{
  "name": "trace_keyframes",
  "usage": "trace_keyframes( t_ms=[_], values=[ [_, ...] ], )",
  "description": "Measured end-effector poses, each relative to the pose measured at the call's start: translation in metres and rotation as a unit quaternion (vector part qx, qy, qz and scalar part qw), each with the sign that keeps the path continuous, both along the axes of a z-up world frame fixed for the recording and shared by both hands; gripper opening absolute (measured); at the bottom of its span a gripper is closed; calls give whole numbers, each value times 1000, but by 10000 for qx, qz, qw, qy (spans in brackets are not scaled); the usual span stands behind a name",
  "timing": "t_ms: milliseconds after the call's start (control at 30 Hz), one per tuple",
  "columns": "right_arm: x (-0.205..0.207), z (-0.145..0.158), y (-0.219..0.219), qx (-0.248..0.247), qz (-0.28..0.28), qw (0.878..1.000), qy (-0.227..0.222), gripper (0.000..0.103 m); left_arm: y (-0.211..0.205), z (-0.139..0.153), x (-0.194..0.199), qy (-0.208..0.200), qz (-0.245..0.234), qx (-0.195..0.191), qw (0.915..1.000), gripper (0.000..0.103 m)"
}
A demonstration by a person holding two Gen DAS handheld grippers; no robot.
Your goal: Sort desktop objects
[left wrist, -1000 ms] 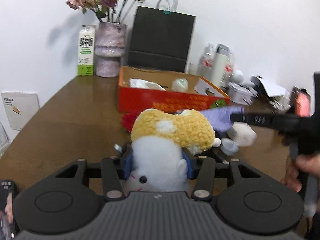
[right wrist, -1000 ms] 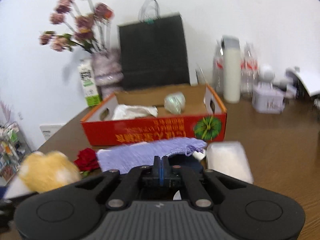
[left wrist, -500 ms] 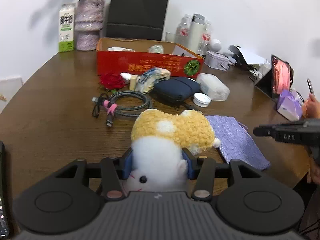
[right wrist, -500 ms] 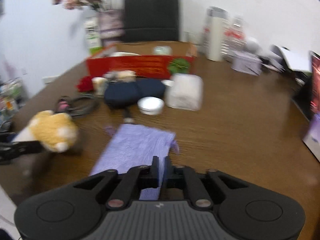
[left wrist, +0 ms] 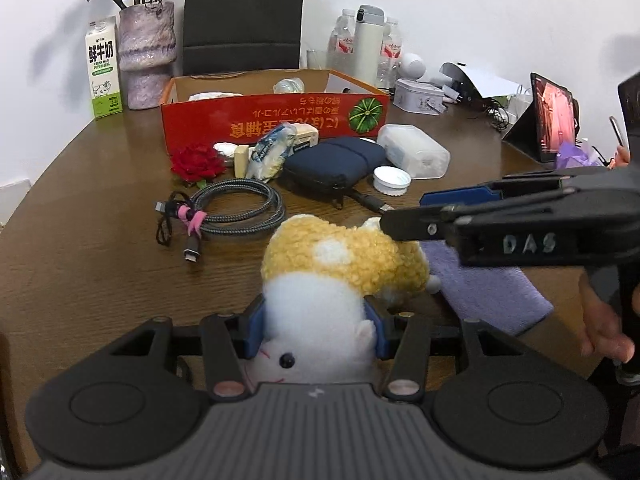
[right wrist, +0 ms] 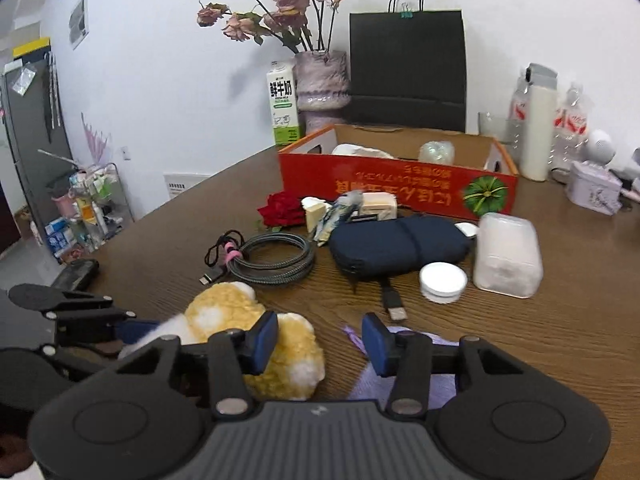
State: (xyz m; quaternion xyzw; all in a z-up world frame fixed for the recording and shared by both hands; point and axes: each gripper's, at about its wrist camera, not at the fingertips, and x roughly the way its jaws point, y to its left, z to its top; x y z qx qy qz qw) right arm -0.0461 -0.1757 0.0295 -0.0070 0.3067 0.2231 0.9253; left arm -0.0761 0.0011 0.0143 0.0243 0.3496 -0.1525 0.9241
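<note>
My left gripper (left wrist: 316, 330) is shut on a yellow and white plush hamster (left wrist: 340, 272), held low over the brown table near its front edge. The plush also shows in the right wrist view (right wrist: 248, 328). My right gripper (right wrist: 319, 342) is open and empty, its left pad right beside the plush's yellow back. It shows in the left wrist view (left wrist: 404, 216) reaching in from the right. A purple cloth (left wrist: 488, 288) lies flat on the table under the right gripper. A red cardboard box (left wrist: 276, 124) stands at the back.
A coiled cable (left wrist: 236, 210), a red rose (left wrist: 196, 164), a navy pouch (left wrist: 332, 164), a white lid (left wrist: 392, 180) and a clear plastic tub (left wrist: 412, 150) lie in front of the box. A vase, milk carton, black bag, bottles and a tablet (left wrist: 552, 120) stand behind.
The right gripper let go of the purple cloth, which now lies on the table, opened, and moved left up to the plush. The left gripper still holds the plush.
</note>
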Motion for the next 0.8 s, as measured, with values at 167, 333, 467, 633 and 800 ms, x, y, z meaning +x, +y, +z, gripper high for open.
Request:
trace_keyframes(
  t_ms=[167,333,467,633,800],
  values=[
    [3,0,-9,494,296,9981,219,46,1,-6,3,11,15,14,10000,54],
    [7,-12,-1,575,235,9975,333,34,2,-14,-6,-88,-206,255,9994,77],
    [10,-16,-1,707,152,9969,308,34,13,-17,-11,-183,-148,187,9995,55],
    [18,-17,-3,817,-19,9956,448,34,13,0,-16,-445,-181,-16,9988,52],
    [17,-10,-10,844,-118,9952,490,29,9,28,-23,-1016,-92,-196,9946,49]
  ],
)
